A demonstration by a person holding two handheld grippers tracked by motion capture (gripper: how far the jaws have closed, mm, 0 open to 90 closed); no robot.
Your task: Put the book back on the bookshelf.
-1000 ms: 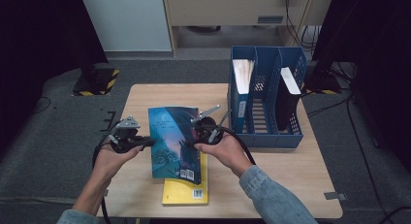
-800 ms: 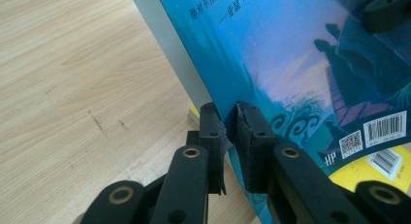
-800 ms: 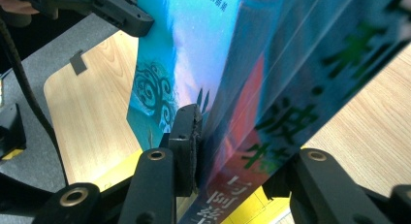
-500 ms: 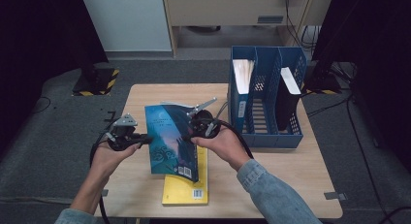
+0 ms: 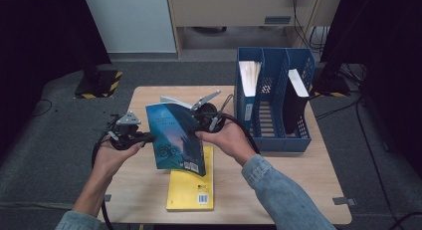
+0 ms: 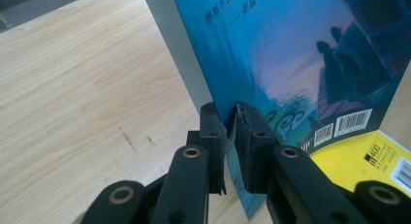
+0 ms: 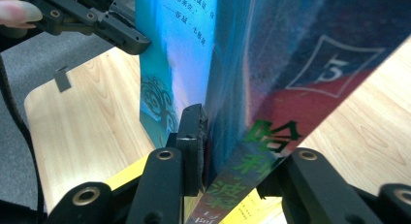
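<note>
Gripping opposite edges of a blue-covered paperback book [image 5: 175, 138], the left claw [image 5: 147, 137] and right claw [image 5: 199, 124] hold it tilted above the wooden bench [image 5: 149, 190]; the right claw's jaws have just been closing on it. Chinese characters, a barcode and a QR code mark its cover. Beneath lies a flat yellow book [image 5: 191, 187] printed "400". A blue plastic file rack [image 5: 273, 98] stands far right.

Yellow book [image 5: 191, 187] flat on wooden table [image 5: 149, 185]; blue file rack [image 5: 274, 98] at right.
</note>
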